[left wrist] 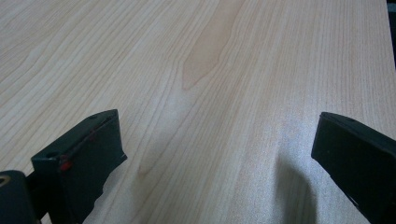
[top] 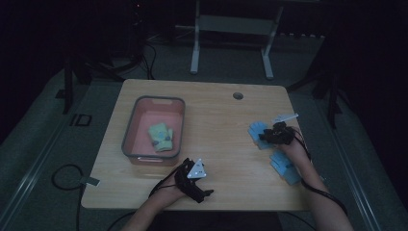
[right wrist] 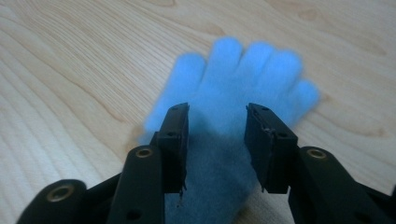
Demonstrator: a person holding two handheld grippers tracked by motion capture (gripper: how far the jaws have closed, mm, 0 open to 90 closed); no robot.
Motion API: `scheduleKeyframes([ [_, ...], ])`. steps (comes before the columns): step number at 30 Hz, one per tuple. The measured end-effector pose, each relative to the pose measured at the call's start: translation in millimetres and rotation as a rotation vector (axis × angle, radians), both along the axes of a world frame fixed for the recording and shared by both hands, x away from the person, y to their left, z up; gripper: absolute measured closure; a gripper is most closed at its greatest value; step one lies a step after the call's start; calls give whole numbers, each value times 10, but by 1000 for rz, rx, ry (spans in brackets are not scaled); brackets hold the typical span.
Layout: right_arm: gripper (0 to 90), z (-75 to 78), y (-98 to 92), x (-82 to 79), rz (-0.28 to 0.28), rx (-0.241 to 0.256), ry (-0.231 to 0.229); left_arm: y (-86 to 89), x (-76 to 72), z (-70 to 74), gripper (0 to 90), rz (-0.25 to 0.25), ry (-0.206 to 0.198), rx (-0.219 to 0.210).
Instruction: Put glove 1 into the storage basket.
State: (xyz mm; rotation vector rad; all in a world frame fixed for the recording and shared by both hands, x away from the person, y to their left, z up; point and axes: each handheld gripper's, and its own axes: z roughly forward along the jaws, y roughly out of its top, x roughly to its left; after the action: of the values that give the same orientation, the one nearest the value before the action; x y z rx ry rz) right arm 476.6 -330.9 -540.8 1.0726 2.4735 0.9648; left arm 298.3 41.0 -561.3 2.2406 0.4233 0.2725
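Dim room, pale wooden table [top: 216, 120]. Green gloves [top: 161, 136] already lie in a grey bin [top: 179, 126]. Right gripper [right wrist: 217, 126], jaws apart, straddles one blue glove [right wrist: 243, 74] flat on the table; another blue glove [top: 285, 167] waits nearby. Left gripper [left wrist: 217, 154] rests wide open, empty.

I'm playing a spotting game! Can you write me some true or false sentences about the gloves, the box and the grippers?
1. The right gripper has its jaws either side of a fuzzy blue glove. True.
2. The left gripper holds a glove. False: its open jaws are over bare wooden table.
3. Yellow-green gloves lie in the grey-rimmed pink box. True.
4. A second blue glove lies in the box. False: it lies on the table near the right forearm.
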Motion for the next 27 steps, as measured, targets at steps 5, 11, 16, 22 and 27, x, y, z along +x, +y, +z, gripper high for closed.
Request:
scheduleKeyframes([
  [5, 647, -34, 16, -35, -25, -12, -11, -3, -9, 2, 20, 1, -8, 9],
  [11, 802, -10, 82, -51, -86, -15, 23, -10, -16, 0, 20, 1, -14, 13],
  [16, 866, 51, 98, -85, -150, 17, 32, -6, -16, 1, 20, 4, -13, 6],
  [22, 869, 298, 208, -244, -170, 55, 16, -7, -15, 0, 20, 4, -12, 6],
  [27, 869, 590, 366, -470, -153, 120, -25, -7, -18, 0, 20, 3, -15, 7],
])
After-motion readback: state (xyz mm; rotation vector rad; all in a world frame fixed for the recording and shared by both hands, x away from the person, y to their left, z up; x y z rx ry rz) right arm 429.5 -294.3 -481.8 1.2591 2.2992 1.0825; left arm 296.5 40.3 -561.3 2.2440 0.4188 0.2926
